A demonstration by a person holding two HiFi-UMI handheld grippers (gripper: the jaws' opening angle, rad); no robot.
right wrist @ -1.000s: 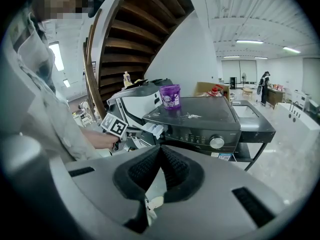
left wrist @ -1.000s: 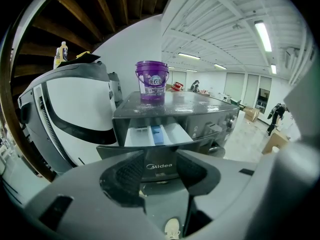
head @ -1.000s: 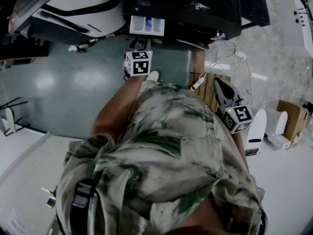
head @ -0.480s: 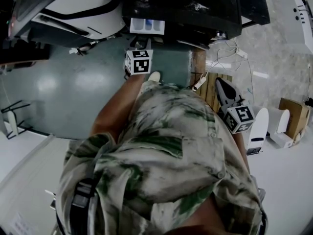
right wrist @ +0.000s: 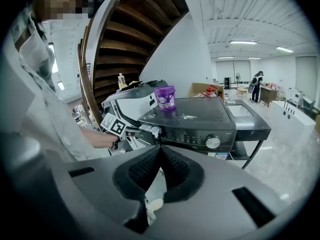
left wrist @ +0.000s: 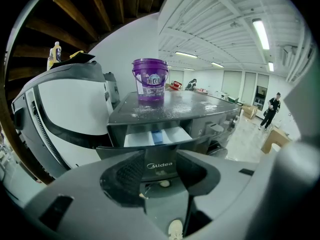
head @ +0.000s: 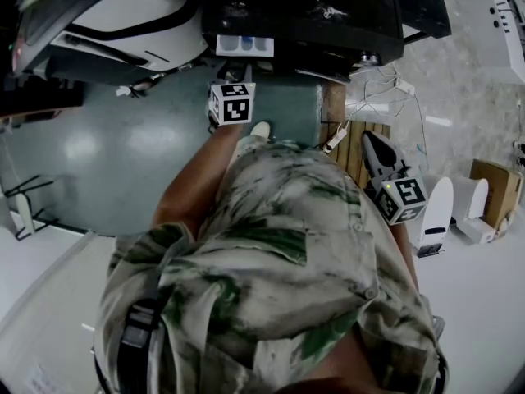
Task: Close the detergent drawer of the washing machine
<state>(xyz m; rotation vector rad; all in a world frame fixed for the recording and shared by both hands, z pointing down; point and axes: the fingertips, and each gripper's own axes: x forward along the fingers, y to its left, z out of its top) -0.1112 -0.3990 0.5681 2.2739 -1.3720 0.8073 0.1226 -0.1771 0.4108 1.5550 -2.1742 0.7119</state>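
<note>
Pushed further into the washing machine (left wrist: 200, 109) than a second ago, yet still jutting out: drawer (left wrist: 157, 136), dead ahead of left gripper (left wrist: 161, 171), jaws spread about its front. Right gripper (right wrist: 159, 159) pressed together, empty, farther off.

Tight ahead and to the left, open to the right.
Straight ahead of the left hand-held gripper (left wrist: 161, 159), jaws spread: the pulled-out white plastic detergent drawer (left wrist: 157, 136), its dark front panel (left wrist: 160, 171) filling the gap, no way through. Hemmed in on the left by a white round-fronted machine (left wrist: 65, 109), overhead by dark wooden stair beams (left wrist: 95, 9); a purple plastic bucket (left wrist: 149, 81) on the dark washer top (left wrist: 190, 106). Around the right hand-held gripper (right wrist: 159, 151), jaws closed, free air; past the right edge of that top, bare pale floor (right wrist: 285, 169).
</note>
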